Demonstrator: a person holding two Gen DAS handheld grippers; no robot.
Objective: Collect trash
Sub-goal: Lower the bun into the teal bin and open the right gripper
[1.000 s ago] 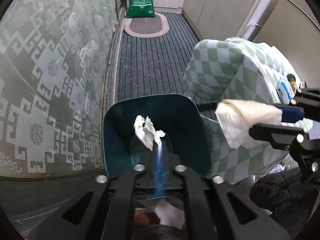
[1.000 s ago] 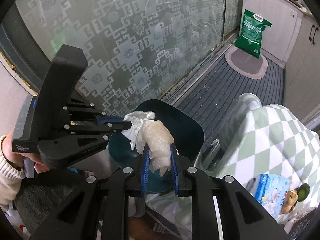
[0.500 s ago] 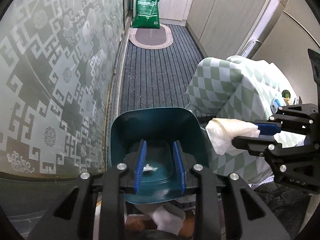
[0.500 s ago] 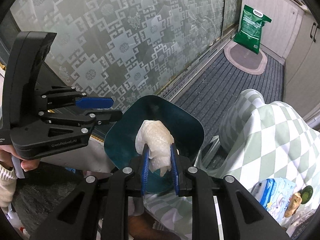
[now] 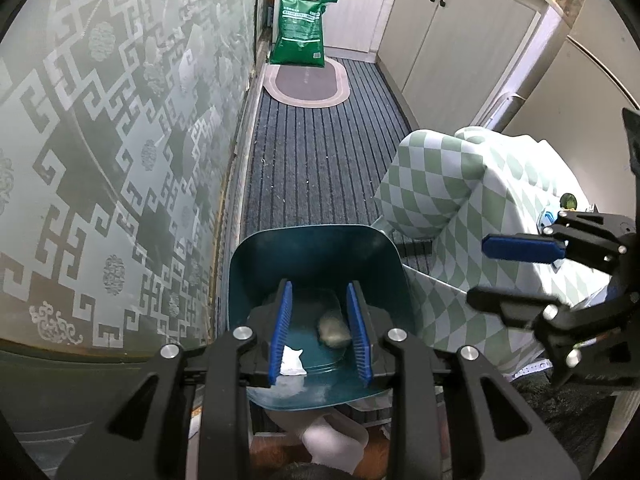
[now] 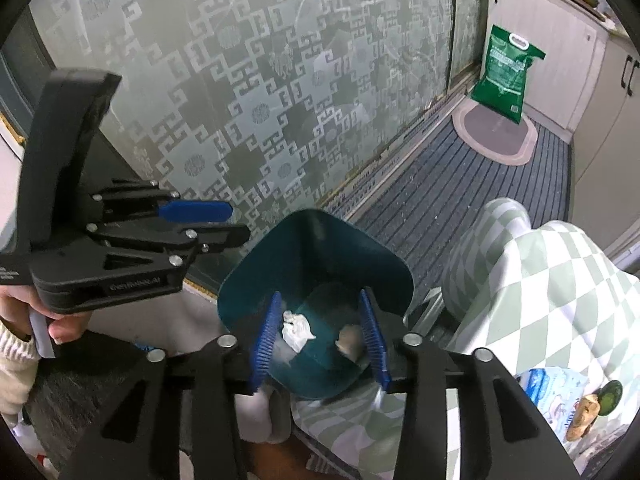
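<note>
Both your grippers hang over the bin [image 5: 316,256], and neither one grips anything.
Your left gripper [image 5: 320,334] is parted; your right gripper [image 6: 320,338] is spreading. The white tissue [image 6: 296,330] and tan wad [image 6: 349,343] lie on the bin's floor, the wad partly hidden behind a pad [image 6: 372,336].

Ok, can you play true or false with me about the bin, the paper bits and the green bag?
1. Two bits of trash lie inside the teal bin: a white tissue and a beige wad. True.
2. The right hand-held gripper is squeezing the beige wad. False: its jaws are opening with nothing gripped; the wad lies in the bin.
3. The green bag stands at the far end of the striped carpet. True.
4. The left hand-held gripper holds the tissue. False: it is open and empty.
</note>
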